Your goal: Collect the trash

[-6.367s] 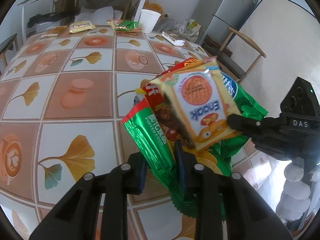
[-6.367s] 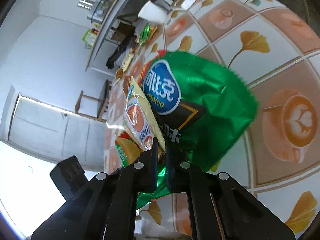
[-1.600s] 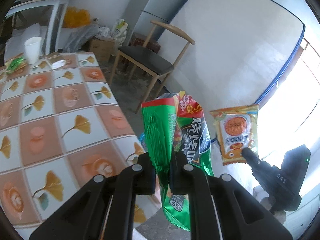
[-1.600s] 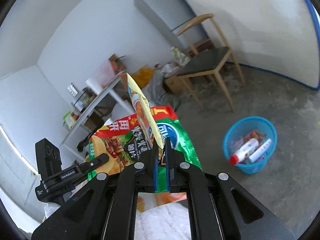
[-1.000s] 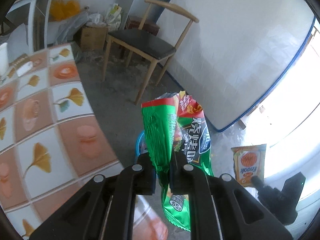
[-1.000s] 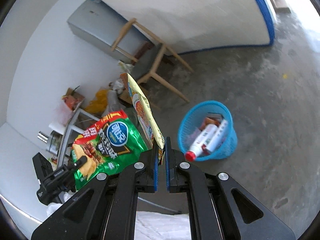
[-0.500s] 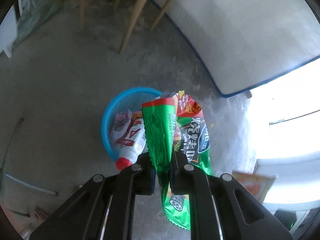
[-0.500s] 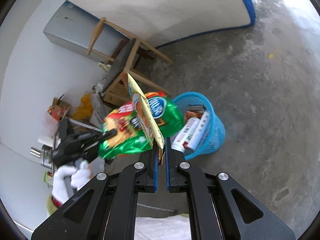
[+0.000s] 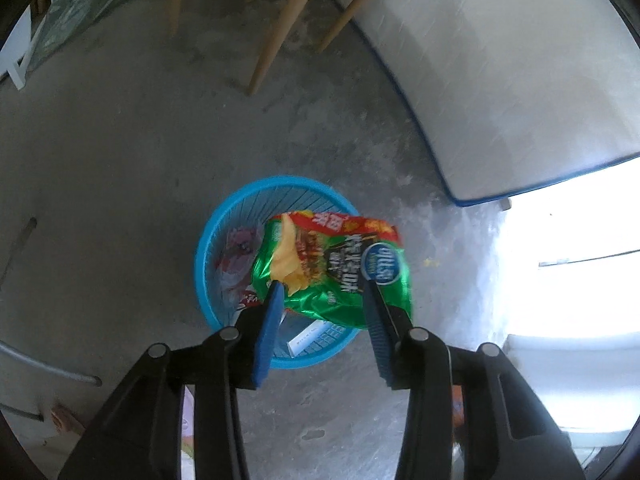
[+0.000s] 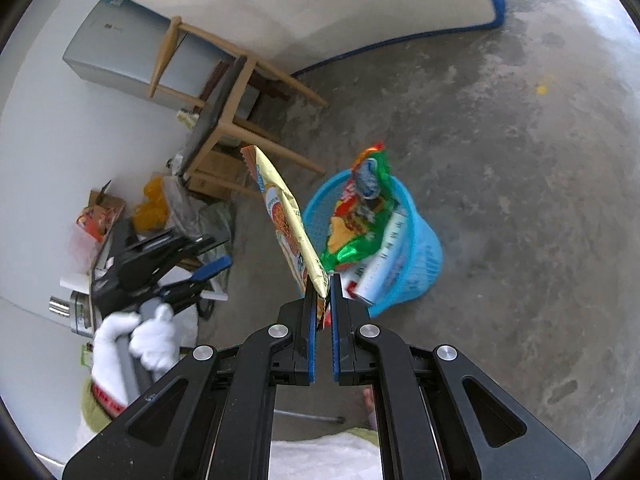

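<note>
A blue plastic trash basket [image 9: 208, 240] stands on the concrete floor and also shows in the right wrist view [image 10: 424, 256]. A green and red chip bag [image 9: 340, 268] is loose over its mouth, seen blurred in the right wrist view [image 10: 360, 216]. My left gripper [image 9: 324, 292] is open above the basket, with nothing between its fingers. It appears at the left of the right wrist view [image 10: 200, 268], held by a white-gloved hand. My right gripper [image 10: 322, 284] is shut on a yellow snack packet [image 10: 284, 216], held upright left of the basket.
The basket holds a white bottle [image 10: 380, 264] and other wrappers. A wooden chair [image 10: 224, 100] stands behind it, with a grey fridge [image 10: 120, 60], boxes and bags [image 10: 160, 204] along the wall. A white mattress with blue edging [image 9: 500, 80] leans at the right.
My left gripper has opened and let go of the green chip bag, which has dropped toward the basket. The right gripper still holds the yellow packet.
</note>
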`<state>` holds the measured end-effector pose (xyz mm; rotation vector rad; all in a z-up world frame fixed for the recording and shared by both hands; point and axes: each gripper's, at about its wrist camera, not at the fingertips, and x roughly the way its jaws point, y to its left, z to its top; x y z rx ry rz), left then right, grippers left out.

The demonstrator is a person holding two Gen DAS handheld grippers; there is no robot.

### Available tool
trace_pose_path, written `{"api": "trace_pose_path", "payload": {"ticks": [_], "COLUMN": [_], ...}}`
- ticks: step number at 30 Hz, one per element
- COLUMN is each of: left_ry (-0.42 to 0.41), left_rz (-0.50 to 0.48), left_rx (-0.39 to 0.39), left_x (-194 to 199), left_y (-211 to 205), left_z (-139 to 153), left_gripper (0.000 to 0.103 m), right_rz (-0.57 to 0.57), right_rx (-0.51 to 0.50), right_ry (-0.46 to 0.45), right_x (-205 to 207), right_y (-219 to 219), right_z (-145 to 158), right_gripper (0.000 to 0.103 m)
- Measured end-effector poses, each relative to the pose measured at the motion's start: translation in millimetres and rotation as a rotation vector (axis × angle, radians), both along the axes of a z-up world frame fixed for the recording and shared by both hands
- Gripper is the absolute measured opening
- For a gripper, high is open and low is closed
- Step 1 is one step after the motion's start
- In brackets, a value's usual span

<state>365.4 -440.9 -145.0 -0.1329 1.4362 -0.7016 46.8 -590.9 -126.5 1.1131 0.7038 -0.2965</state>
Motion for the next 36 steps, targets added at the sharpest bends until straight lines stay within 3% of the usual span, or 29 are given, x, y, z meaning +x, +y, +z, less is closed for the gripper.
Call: {"api": "trace_pose_path", "payload": {"ticks": [5,7,8,9,12,16,22,25,29,32,34,36], "left_ry": [-0.080,-0.111,-0.124,-0.141,-0.215,-0.348,-0.454,-0.529,-0.606,-0.662,-0.725,-0.780], "left_rz": [-0.011,-0.010,-0.010,-0.012,-0.040,-0.051,0.009,0.047,0.165,0.228,0.248,0.260], "left_rx": [-0.061,-0.082,-0.095,-0.109,-0.116,-0.095,-0.089,-0.095,-0.086,-0.090,-0.083,-0.056], "left_x": [-12.6,-18.0,-21.5,-27.5,-48.6,-80.5,-130.7,-161.3,-202.3,-227.6,-246.3,-263.8], "left_y": [43.5,59.8,70.0,83.7,120.9,171.5,235.1,264.4,306.7,330.7,345.4,357.4], "left_z": [54.3,71.6,80.0,90.7,117.3,142.8,160.6,173.8,197.7,217.2,230.5,240.5], "left_gripper": [0.046,0.049,0.051,0.051,0.055,0.058,0.063,0.073,0.096,0.097,0.097,0.097], "right_rz": [0.043,0.058,0.047,0.047,0.036,0.059,0.103,0.141,0.194,0.206,0.205,0.211], "right_rx": [0.054,0.058,0.047,0.033,-0.009,-0.030,-0.181,-0.311,-0.563,-0.746,-0.879,-0.948], "right_ry": [-0.026,0.012,0.048,0.089,0.203,0.182,0.132,0.092,-0.013,-0.116,-0.193,-0.243], "right_x": [57.8,86.5,94.7,103.4,109.1,86.8,43.7,25.4,-9.2,-32.5,-50.0,-59.5], "right_y": [-7.1,-9.3,-9.9,-9.6,-3.5,17.9,56.4,83.3,139.5,179.4,208.4,228.5], "right_z": [-7.8,-20.6,-27.4,-35.1,-49.6,-42.0,13.5,48.9,115.5,159.3,189.7,208.6], "right_gripper": [0.012,0.033,0.050,0.054,0.053,0.053,0.054,0.054,0.074,0.096,0.096,0.096]}}
